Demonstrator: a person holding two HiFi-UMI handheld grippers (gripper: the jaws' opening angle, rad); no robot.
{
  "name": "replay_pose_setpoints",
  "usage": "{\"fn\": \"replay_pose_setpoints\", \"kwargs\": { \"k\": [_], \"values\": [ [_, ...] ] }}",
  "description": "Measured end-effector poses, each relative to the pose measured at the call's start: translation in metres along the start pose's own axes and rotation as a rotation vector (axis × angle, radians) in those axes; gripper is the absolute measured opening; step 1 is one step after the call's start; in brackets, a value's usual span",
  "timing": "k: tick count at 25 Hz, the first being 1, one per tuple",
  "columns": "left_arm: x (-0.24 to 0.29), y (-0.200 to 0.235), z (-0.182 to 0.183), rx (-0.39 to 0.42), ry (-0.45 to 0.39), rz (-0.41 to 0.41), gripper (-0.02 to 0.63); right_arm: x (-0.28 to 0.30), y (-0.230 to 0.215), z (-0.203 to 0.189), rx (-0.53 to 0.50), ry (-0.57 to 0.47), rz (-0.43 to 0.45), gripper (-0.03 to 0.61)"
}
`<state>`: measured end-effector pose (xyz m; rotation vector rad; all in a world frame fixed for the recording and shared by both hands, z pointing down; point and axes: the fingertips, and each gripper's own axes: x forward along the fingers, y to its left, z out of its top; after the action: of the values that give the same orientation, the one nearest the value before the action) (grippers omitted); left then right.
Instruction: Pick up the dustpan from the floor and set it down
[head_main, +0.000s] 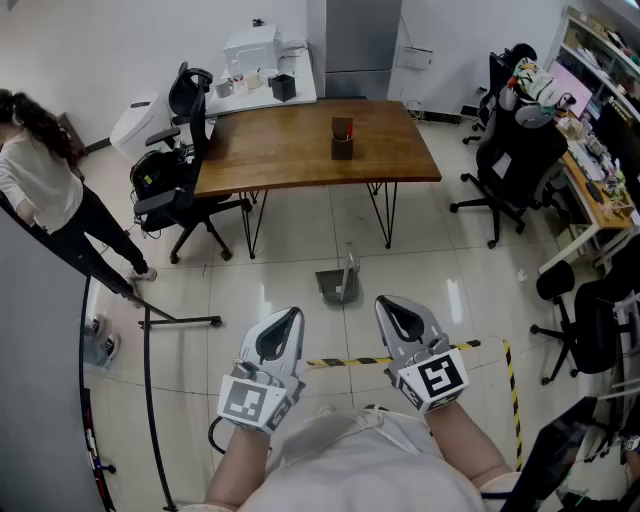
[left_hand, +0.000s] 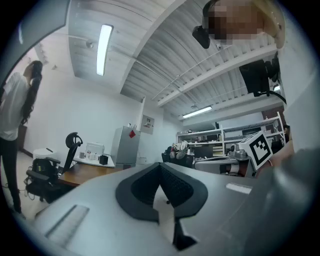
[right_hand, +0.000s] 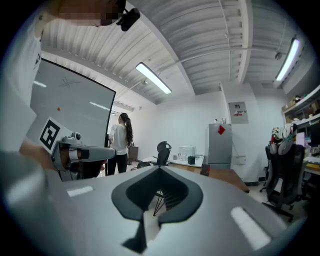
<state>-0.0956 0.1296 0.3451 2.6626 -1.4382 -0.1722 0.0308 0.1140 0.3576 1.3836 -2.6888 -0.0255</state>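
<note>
The grey dustpan (head_main: 339, 284) stands on the tiled floor in front of the wooden table, its handle upright. It is a short way beyond both grippers. In the head view my left gripper (head_main: 290, 316) and right gripper (head_main: 388, 303) are held side by side at waist height, pointing forward and roughly level. Both are shut, with nothing between the jaws. In the left gripper view the left gripper (left_hand: 161, 168) has its pads meeting at the tip. The right gripper (right_hand: 160, 171) shows the same in its own view. The dustpan is hidden in both gripper views.
A wooden table (head_main: 300, 150) with a small dark holder (head_main: 342, 139) stands beyond the dustpan. Office chairs (head_main: 185, 175) (head_main: 510, 160) flank it. A person (head_main: 40, 195) stands at the left. Yellow-black tape (head_main: 345, 360) crosses the floor just ahead of me. A black stand foot (head_main: 180, 321) lies at the left.
</note>
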Motion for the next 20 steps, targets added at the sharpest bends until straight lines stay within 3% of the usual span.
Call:
{"fn": "replay_pose_setpoints", "kwargs": {
  "k": [7, 12, 20],
  "values": [
    [0.017, 0.024, -0.008, -0.003, 0.009, -0.034, 0.012, 0.021, -0.010, -0.013, 0.012, 0.021, -0.061, 0.002],
    [0.050, 0.043, -0.016, -0.001, 0.017, -0.032, 0.012, 0.050, -0.030, -0.021, 0.017, 0.026, -0.058, 0.002],
    [0.157, 0.084, -0.037, 0.002, 0.060, 0.024, 0.012, 0.125, -0.134, -0.040, 0.059, 0.029, -0.097, 0.002]
  ]
}}
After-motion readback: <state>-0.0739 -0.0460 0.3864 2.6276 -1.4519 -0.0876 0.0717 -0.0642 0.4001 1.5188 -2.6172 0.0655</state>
